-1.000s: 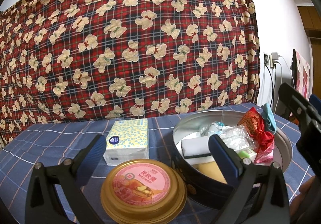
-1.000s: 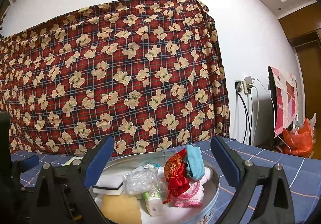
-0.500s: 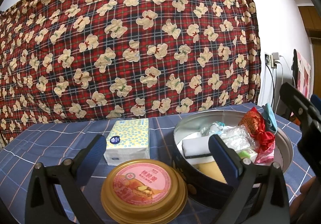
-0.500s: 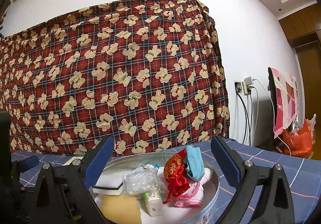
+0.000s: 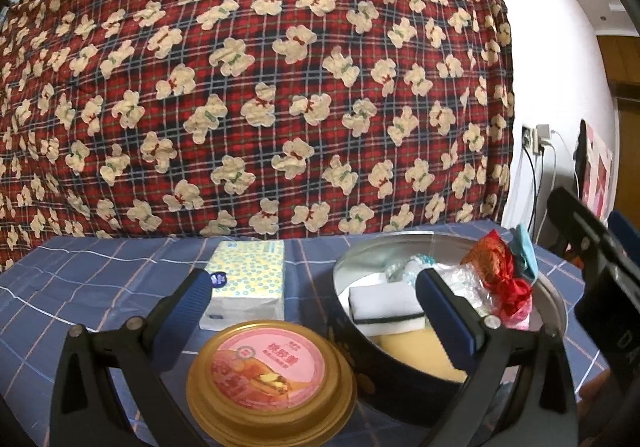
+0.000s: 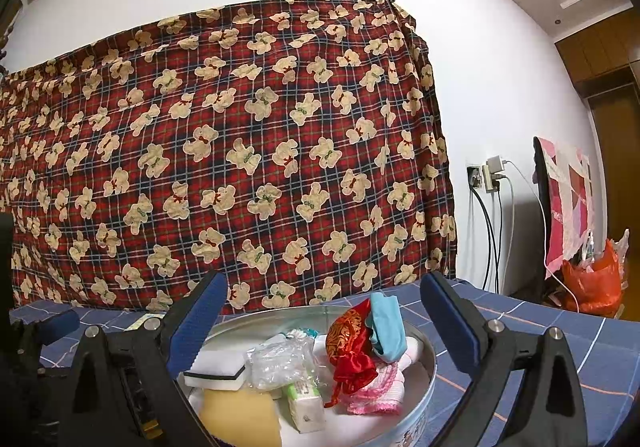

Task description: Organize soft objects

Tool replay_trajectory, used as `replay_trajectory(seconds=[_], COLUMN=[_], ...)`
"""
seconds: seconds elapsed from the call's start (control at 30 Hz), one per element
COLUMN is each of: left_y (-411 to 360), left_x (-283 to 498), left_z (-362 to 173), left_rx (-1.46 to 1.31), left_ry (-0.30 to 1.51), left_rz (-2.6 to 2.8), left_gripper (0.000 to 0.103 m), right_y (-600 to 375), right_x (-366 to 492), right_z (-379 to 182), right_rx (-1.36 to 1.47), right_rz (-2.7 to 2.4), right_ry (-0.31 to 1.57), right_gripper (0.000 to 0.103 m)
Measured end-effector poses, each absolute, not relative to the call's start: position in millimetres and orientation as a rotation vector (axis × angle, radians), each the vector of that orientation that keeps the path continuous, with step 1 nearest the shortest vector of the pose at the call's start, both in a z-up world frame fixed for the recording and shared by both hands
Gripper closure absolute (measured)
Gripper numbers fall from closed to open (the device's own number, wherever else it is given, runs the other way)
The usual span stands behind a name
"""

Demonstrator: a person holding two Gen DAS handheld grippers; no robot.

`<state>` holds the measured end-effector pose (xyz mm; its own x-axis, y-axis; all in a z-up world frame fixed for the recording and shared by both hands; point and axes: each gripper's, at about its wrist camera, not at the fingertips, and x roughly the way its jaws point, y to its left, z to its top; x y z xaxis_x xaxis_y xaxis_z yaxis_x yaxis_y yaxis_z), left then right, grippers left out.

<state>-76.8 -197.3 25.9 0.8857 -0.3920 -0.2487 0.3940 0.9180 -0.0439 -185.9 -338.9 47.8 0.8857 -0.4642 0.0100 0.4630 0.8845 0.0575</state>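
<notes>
Round tin (image 5: pixel 554 297) is sitting on the bench at 3 o'clock, already collecting sponges (image 6: pixel 218 367), red pouch (image 6: pixel 352 347) and cloths. Tissue pack (image 5: pixel 248 283) is lying outside at 12 o'clock, seemingly awaiting storage. Left hand-held gripper (image 5: pixel 316 311) and right hand-held gripper (image 6: pixel 324 319) are hovering spread, empty.

Gold lid (image 5: pixel 271 379) before tissue pack (image 5: pixel 248 279)

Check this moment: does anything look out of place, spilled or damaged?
Nothing spilled or damaged. The tissue pack lies on the tablecloth outside the round tin holding the other soft items, beside the gold lid. Both grippers, left and right, hover open.
</notes>
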Motion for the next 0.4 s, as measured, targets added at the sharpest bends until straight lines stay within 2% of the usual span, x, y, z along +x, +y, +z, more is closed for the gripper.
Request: replay_trajectory(seconds=[0.4], left_y=[-204.9], left_x=[-81.0], left_z=[25.6], left_rx=[0.042], left_ry=[0.247], left_rz=[-0.39], left_gripper=[0.0], right_y=[-339.7], right_x=[-185.7], right_z=[47.7], right_rx=[0.054], right_rz=[-0.483], right_ry=[-0.021], right_gripper=[0.004])
